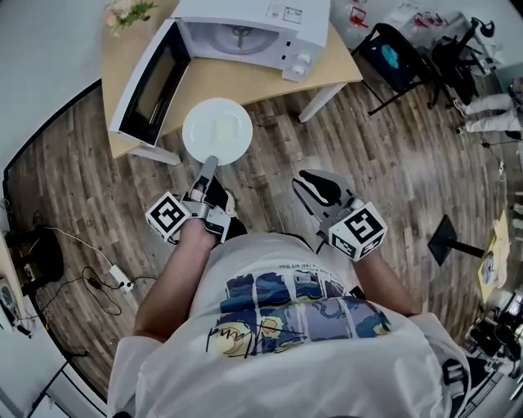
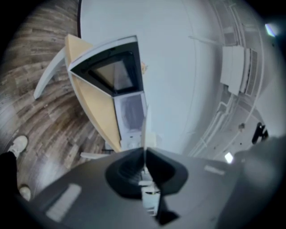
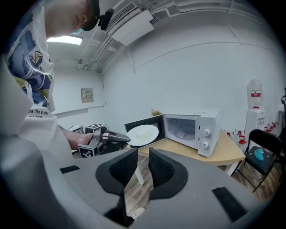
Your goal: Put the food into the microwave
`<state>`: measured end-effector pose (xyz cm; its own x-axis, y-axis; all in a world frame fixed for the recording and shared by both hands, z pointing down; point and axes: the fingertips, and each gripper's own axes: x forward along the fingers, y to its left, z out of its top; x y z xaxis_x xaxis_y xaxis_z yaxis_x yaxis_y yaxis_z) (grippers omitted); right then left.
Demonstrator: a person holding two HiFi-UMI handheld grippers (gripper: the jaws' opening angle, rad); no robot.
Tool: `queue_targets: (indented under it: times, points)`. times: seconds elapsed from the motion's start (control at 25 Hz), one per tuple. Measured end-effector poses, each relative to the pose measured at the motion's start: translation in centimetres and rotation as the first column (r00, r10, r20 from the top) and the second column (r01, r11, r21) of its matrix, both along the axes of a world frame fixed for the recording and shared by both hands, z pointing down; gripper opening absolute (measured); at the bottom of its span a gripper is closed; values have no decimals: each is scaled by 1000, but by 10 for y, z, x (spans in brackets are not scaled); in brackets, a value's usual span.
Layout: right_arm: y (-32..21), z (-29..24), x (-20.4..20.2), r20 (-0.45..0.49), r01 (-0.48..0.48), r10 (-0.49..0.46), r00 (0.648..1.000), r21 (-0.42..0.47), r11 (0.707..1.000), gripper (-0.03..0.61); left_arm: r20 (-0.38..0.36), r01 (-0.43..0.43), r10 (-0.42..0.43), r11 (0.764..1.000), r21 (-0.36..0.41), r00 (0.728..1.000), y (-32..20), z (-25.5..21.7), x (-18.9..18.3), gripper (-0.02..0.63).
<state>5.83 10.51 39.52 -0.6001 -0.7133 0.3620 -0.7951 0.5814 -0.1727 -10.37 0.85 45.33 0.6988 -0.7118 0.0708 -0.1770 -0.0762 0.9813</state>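
A white plate (image 1: 216,131) carrying a pale piece of food (image 1: 222,126) hangs in the air just in front of the wooden table (image 1: 331,72). My left gripper (image 1: 207,166) is shut on its near rim. From the left gripper view the plate (image 2: 145,127) is edge-on, a thin line running out of the closed jaws of the left gripper (image 2: 144,157). The white microwave (image 1: 253,28) stands on the table with its door (image 1: 151,82) swung open to the left. My right gripper (image 1: 313,186) hovers lower right over the floor. Its jaws stand slightly apart and empty, right gripper (image 3: 143,167).
A black folding chair (image 1: 392,57) stands right of the table. A small bunch of flowers (image 1: 127,12) sits on the table's far left corner. Cables and a power strip (image 1: 114,277) lie on the wooden floor at left. A black stand base (image 1: 449,237) is at right.
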Motion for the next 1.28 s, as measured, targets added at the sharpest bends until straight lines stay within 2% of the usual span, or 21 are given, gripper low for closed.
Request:
queue_targets:
  times: [0.24,0.4,0.64,0.96,1.28]
  points:
    - [-53,-1,-16,-8,-111,111,994,18,994,58,35,-88,88,996,-1,996,-79,21,0,18]
    - [-77,-8,-16,5,-154,154,988,6,988,51,29,-100,101,995,-29,994,-125,37,13,18]
    - [-122,1,11,-8,-115,114,993,-24,993,43,12,-78,79,995,-58,997,-190,55,39,18]
    - [-189,-10,70,-23,-36,35,999,-12,999,40,28,-2,4,997,-78,1000,-268,79,79,18]
    - [-222,-5,116,-24,-5,4,1000,-41,999,37,46,68,-63,991,-113,997,-318,108,104,20]
